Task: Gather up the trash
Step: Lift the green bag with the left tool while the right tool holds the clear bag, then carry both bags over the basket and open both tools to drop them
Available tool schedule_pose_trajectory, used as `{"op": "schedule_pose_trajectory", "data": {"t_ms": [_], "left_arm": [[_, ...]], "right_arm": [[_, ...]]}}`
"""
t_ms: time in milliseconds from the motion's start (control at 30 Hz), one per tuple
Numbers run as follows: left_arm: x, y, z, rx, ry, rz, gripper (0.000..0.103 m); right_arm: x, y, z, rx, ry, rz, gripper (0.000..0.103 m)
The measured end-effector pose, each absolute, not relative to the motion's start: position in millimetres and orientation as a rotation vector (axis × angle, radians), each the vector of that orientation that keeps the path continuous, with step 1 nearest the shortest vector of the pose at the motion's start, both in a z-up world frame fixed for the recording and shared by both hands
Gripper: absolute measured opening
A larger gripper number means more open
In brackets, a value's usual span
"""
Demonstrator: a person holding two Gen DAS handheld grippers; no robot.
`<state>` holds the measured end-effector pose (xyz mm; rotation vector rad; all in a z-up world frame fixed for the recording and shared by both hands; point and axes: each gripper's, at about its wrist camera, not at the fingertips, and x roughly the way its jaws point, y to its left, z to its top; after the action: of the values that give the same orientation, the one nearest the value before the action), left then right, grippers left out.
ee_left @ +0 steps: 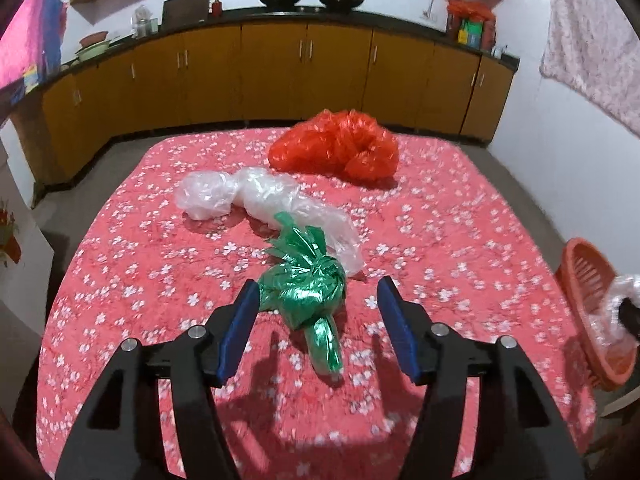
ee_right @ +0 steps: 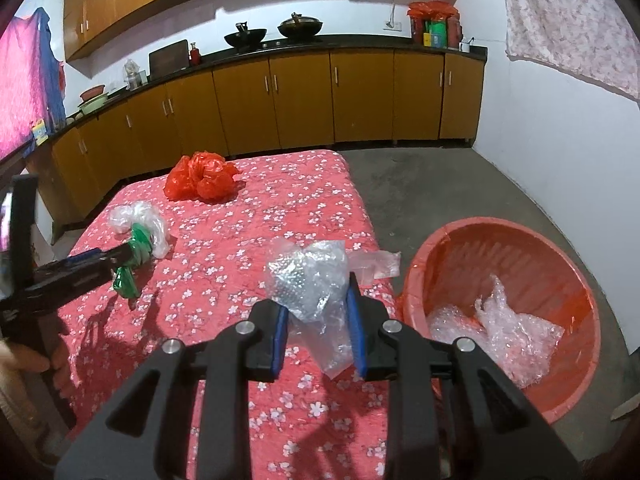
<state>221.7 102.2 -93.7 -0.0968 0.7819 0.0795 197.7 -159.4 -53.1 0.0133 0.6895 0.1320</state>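
Observation:
A knotted green plastic bag (ee_left: 308,292) lies on the red flowered tablecloth (ee_left: 460,240). My left gripper (ee_left: 316,300) is open, its blue pads either side of the green bag; it also shows in the right wrist view (ee_right: 132,254). A clear plastic bag (ee_left: 256,196) and a red plastic bag (ee_left: 340,146) lie farther back. My right gripper (ee_right: 316,300) is shut on a wad of bubble wrap (ee_right: 308,276), held above the table's right edge beside the orange basket (ee_right: 440,248), which holds more bubble wrap (ee_right: 496,324).
Orange kitchen cabinets (ee_left: 272,72) with a dark counter run along the back. A grey floor (ee_right: 440,184) lies right of the table. A cloth (ee_right: 568,16) hangs on the right wall. A small clear scrap (ee_right: 376,262) lies at the table's edge.

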Motion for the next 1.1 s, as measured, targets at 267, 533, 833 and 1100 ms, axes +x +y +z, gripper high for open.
{"op": "schedule_pose_trajectory", "data": {"t_ms": [267,533,833,1100], "left_arm": [[242,117,-114,-0.163,0.838,0.081,0.035],[203,116,-89,-0.15,0.768,0.033,0.035],[171,72,-43,-0.064,0.656,-0.063,0.035],[161,20,-18,0.008,0.6,-0.145,0.035]], "right_arm": [[203,-162,-58,0.014,0.7,0.127,0.027],[201,-163,-56,0.031,0.693,0.121,0.027],[185,-175,-36,0.045,0.639,0.102,0.026],[173,-208,-18,0.066,0.596,0.036,0.026]]}}
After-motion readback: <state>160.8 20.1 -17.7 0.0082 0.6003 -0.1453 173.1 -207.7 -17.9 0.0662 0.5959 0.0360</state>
